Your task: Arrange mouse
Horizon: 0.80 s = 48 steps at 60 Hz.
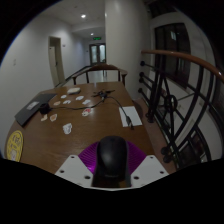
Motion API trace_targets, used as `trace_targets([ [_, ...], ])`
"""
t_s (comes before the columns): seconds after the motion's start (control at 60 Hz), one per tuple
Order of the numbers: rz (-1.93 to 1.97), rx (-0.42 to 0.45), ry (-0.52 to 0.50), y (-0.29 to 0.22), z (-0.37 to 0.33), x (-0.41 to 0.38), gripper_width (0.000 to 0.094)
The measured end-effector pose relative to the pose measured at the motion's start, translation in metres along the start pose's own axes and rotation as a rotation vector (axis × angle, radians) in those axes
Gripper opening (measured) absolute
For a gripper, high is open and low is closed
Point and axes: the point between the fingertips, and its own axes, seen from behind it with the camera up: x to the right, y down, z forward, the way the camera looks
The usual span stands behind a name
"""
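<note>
A black computer mouse (111, 160) sits between my two fingers, its rounded back facing the camera. The magenta pads (88, 155) press against it on both sides. My gripper (111, 150) is shut on the mouse and holds it above the near end of a long brown wooden table (95, 128). The mouse's underside and front are hidden.
On the table are a dark laptop (35, 108) at the left, a yellow round object (15, 145) near the left edge, several small white items (70, 100), and a white pad with a pen (130, 117) at the right. A railing (180, 95) runs along the right; chairs (100, 72) stand at the far end.
</note>
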Motion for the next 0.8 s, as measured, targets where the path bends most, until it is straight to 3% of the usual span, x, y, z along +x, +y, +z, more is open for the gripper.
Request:
trace_targets([
  [0.1,0.062,0.008,-0.007,-0.003,-0.013,-0.004,0.0344],
  [0.267,0.102,0.213,0.008,-0.084,-0.101,-0.065,0.0341],
  [0.35,0.095,0.319,-0.095,-0.127,-0.159,-0.154,0.0344],
  [0.45,0.089,0.361,-0.199,-0.144,-0.189,-0.262,0.0342],
  [0.55,0.041,0.300,-0.218,-0.092,-0.172,-0.340,0.0342],
  [0.6,0.012,0.228,-0.211,-0.065,-0.151,-0.370,0.0344],
  [0.8,-0.065,0.021,-0.188,0.046,-0.089,-0.418,0.0344],
])
